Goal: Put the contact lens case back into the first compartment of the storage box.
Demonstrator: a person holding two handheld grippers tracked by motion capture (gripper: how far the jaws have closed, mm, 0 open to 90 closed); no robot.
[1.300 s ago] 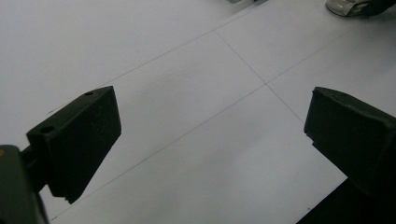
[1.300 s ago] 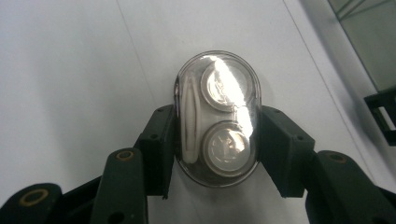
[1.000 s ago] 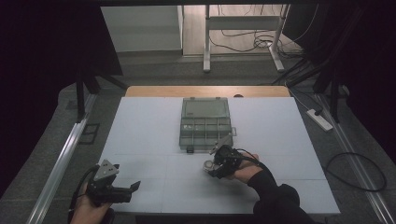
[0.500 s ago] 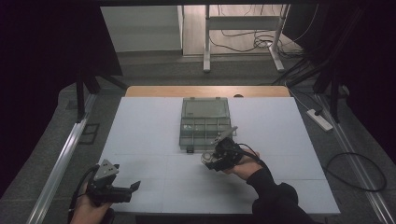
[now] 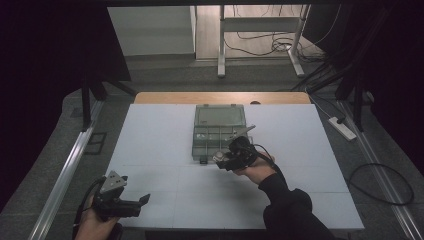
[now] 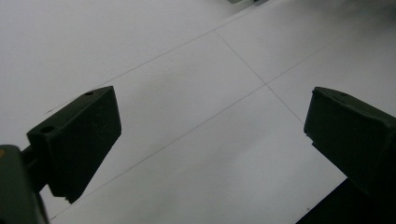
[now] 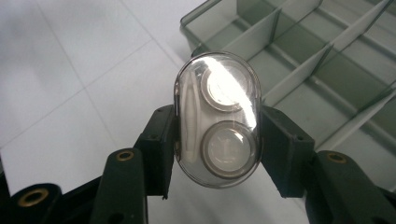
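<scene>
A clear oval case [image 7: 217, 119] with two round wells and a white stick inside is pinched by its long sides in my right gripper [image 7: 219, 149], which is shut on it. In the high view this gripper [image 5: 226, 159] hovers at the near edge of a smoky grey compartment box [image 5: 220, 131], whose lid lies open toward the back. The box's empty divided cells [image 7: 322, 60] lie just beyond the case. My left gripper [image 5: 141, 205] rests at the table's near left corner. Its jaws stand wide open [image 6: 215, 140] over bare white tabletop.
The white table [image 5: 160, 145] has thin seam lines and a wooden strip along its far edge. A power strip [image 5: 342, 127] and cables lie on the floor to the right. A metal rail [image 5: 65, 175] runs along the left side.
My right gripper has risen and moved a little toward the box, carrying the clear case. The left gripper has stayed put.
</scene>
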